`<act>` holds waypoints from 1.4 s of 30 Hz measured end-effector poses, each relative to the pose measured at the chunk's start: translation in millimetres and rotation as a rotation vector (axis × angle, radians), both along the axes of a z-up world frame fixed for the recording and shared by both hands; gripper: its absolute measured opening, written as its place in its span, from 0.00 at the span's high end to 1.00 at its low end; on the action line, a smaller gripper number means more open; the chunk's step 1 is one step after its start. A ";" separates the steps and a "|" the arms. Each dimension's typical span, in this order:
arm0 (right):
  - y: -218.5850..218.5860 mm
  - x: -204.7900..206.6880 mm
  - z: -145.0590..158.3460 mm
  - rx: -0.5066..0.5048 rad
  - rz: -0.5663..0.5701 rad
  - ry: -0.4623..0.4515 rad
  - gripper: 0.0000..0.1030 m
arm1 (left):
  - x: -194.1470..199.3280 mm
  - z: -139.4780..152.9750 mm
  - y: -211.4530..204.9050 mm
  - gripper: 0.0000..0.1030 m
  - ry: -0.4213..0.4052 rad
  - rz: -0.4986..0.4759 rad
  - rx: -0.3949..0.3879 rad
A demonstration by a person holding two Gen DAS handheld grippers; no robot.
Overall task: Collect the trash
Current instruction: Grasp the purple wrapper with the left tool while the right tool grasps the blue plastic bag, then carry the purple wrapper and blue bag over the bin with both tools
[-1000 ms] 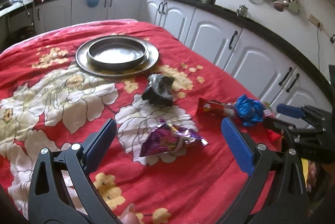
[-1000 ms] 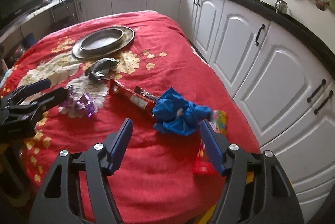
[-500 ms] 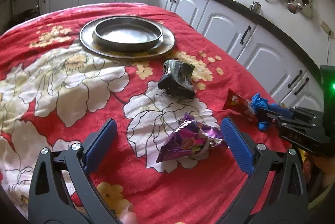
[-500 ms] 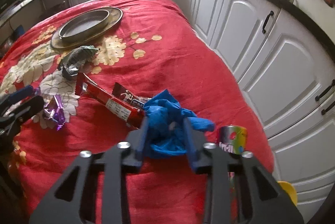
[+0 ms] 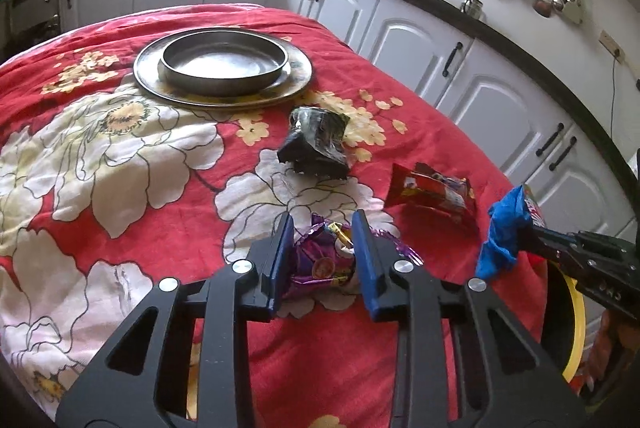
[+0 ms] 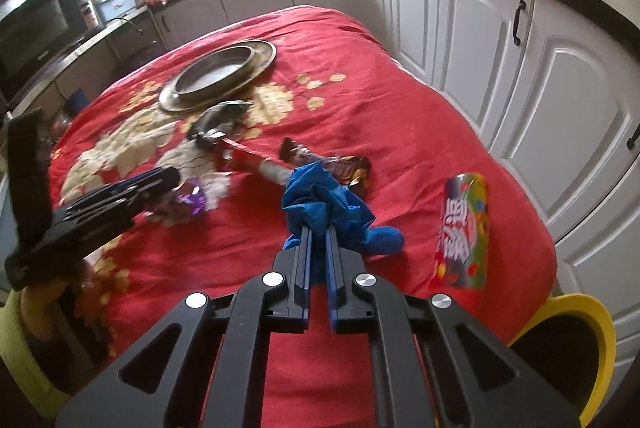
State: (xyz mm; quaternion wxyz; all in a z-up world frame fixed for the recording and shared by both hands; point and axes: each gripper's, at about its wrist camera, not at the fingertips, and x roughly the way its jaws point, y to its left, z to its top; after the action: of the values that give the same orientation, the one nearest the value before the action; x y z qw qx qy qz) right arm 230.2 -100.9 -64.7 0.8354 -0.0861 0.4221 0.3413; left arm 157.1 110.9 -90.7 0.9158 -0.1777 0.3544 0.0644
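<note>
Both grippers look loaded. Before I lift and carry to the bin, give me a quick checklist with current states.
1. Left gripper shut on the crumpled purple foil wrapper: ok, jaws press both its sides.
2. Right gripper shut on the crumpled blue plastic glove: ok, clamped, already off the red floral cloth.
3. Glove free of the long red snack wrapper: cannot tell, they overlap in the right wrist view.
4. Yellow-rimmed bin within reach: ok, visible at the near right table corner.
5. Bin opening unobstructed: cannot tell, mostly out of frame.
6. Table cleared: not ok; the dark crumpled wrapper and the multicoloured candy packet remain.
</note>
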 end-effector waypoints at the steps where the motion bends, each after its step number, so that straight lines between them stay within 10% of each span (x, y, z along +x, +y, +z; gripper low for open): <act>1: 0.0 -3.3 1.0 0.001 0.004 -0.003 0.94 | -1.0 0.5 -0.4 0.78 -0.001 -0.003 -0.003; 42: -104.4 -73.6 49.5 0.134 -0.124 -0.060 0.94 | -39.8 60.0 -76.2 0.79 -0.140 -0.210 0.030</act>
State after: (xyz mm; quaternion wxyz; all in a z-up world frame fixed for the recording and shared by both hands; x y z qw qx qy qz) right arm 156.6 -205.3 -15.1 0.8711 -0.0137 0.3777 0.3137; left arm 117.3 34.6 -30.7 0.9425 -0.1302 0.3054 -0.0391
